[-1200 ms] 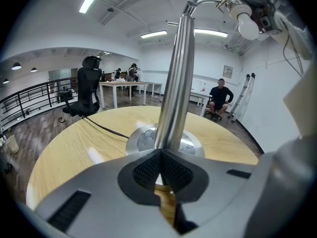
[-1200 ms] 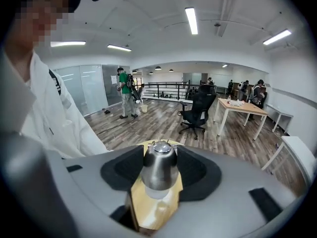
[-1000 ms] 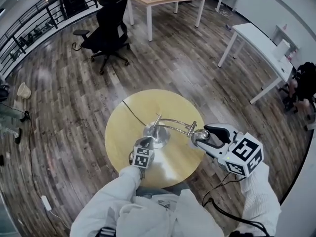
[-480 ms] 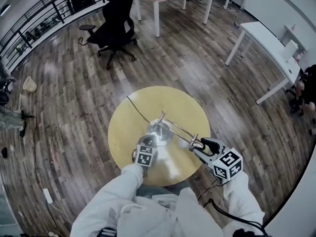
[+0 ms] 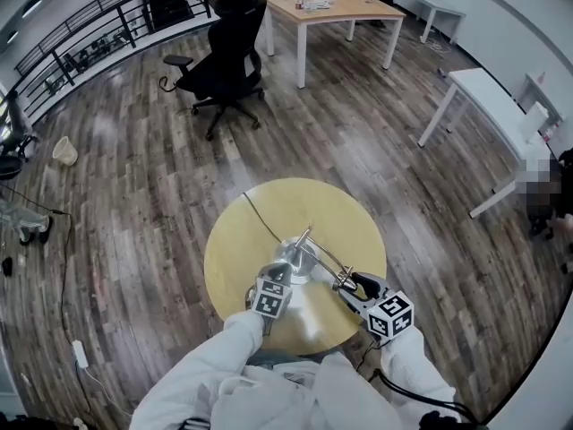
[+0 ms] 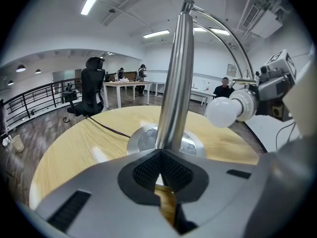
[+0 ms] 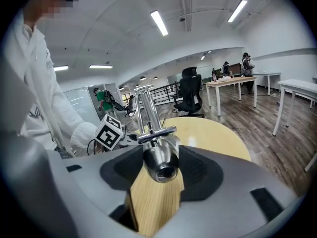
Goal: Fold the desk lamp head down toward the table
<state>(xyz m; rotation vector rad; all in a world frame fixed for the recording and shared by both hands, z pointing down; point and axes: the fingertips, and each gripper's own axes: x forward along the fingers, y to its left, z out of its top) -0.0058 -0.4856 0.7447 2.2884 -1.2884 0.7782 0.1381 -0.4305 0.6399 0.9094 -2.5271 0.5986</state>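
Head view: A chrome desk lamp (image 5: 295,256) stands at the centre of a round, pale wooden table (image 5: 242,240) on a dark plank floor (image 5: 134,168). Its lamp head (image 5: 343,281) hangs at 4 o'clock from the base, clamped in the right gripper (image 5: 352,287). The left gripper (image 5: 277,276) sits at the lamp's foot, at 6 o'clock. A thin dark cord (image 5: 260,219) trails off toward 11 o'clock, and a black office chair (image 5: 228,56) stands well apart in the same direction.

Left gripper view: The ribbed black pads (image 6: 143,170) are pressed together tip to tip, right at the foot of the polished round post (image 6: 176,83). The post leans slightly toward 1 o'clock from a shiny disc base (image 6: 143,139). Two slim curved rods (image 6: 225,38) arc from its top down toward 3 o'clock, ending in a matt white bulb (image 6: 223,112) that hangs clear above the glossy tabletop.

Right gripper view: The jaws are clenched on the smooth, bullet-shaped metal lamp head, one pad on each side. The grained tabletop shows beneath it. A white sleeve (image 7: 44,108) fills the 9 o'clock side.
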